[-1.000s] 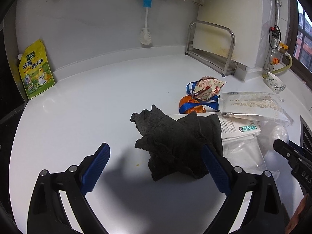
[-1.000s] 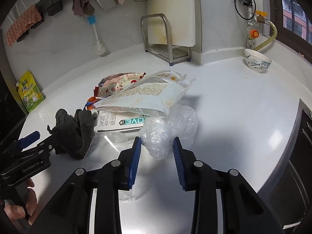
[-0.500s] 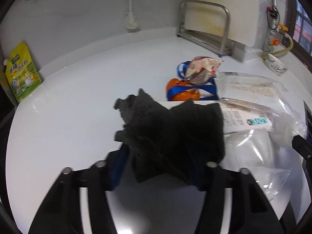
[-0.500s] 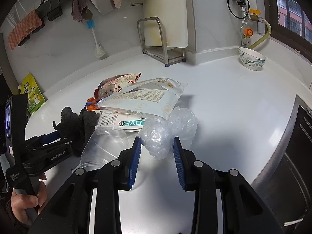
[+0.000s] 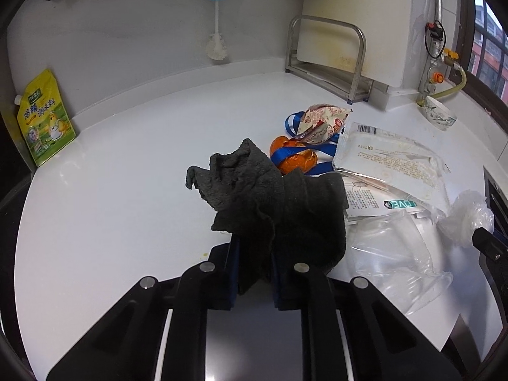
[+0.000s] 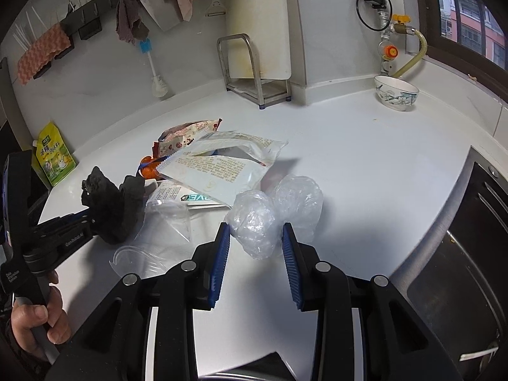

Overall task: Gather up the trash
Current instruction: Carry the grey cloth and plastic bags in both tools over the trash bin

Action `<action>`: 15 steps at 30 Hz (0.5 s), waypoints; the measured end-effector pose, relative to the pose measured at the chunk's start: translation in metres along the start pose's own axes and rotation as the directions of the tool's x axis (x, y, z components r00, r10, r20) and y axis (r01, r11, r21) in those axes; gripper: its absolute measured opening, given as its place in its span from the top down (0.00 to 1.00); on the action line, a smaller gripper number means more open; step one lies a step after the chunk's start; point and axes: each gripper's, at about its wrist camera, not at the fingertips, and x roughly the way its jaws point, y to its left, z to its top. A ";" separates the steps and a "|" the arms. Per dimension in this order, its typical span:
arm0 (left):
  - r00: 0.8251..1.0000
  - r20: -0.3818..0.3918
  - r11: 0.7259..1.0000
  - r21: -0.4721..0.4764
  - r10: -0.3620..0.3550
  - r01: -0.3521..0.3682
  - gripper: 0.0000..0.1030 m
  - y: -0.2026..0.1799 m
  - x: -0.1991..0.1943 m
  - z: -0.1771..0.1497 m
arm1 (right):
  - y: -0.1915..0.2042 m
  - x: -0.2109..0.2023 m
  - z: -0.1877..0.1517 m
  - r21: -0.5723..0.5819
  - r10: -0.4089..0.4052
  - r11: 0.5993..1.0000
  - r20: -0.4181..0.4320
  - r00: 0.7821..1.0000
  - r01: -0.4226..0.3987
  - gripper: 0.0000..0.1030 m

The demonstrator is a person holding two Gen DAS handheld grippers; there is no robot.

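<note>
The white table (image 6: 365, 146) carries a heap of trash near its middle, and the step in hand is the gathering of that heap. The biggest piece is the white printed plastic pouch (image 6: 222, 165), which lies over a flat white carton with green letters (image 5: 374, 200). Next comes the dark grey crumpled cloth (image 5: 273, 203): the left gripper (image 5: 254, 266) has just been closing its fingers and now clamps the lower edge of the cloth between them. The right gripper (image 6: 255, 254) holds the clear crumpled plastic bag (image 6: 273, 212) between its fingers, which press its sides. A flattened clear plastic cup (image 6: 158, 241) lies between the two grippers. Behind are the patterned snack wrapper (image 5: 324, 120) and the orange peel with a blue ribbon (image 5: 292, 158).

The next move probably calls for lifting both pieces and carrying them to a bin. No bin shows in either view. The carton is half covered, and the cup's outline is hard to make out.
</note>
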 end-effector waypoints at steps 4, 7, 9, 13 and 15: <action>1.000 0.029 1.000 -0.017 0.003 -0.003 0.85 0.007 -0.016 -0.001 | -0.002 -0.007 -0.005 0.005 -0.002 1.000 0.000 1.000 0.002 0.68; 0.999 0.041 1.000 -0.029 0.005 -0.004 0.86 0.013 -0.026 0.000 | -0.003 -0.012 -0.009 0.012 0.000 1.000 0.001 1.000 0.000 0.68; 0.998 0.055 0.999 -0.031 0.008 -0.006 0.86 0.016 -0.035 -0.002 | -0.003 -0.017 -0.012 0.013 0.002 1.000 0.007 1.000 -0.002 0.68; 0.997 0.082 1.000 -0.020 0.008 -0.007 0.86 0.016 -0.056 -0.011 | -0.001 -0.027 -0.020 0.013 0.005 1.000 0.013 1.000 -0.005 0.68; 0.996 0.092 1.000 -0.016 0.006 -0.004 0.86 0.015 -0.066 -0.019 | -0.001 -0.033 -0.025 0.018 0.007 1.000 0.013 1.000 -0.007 0.68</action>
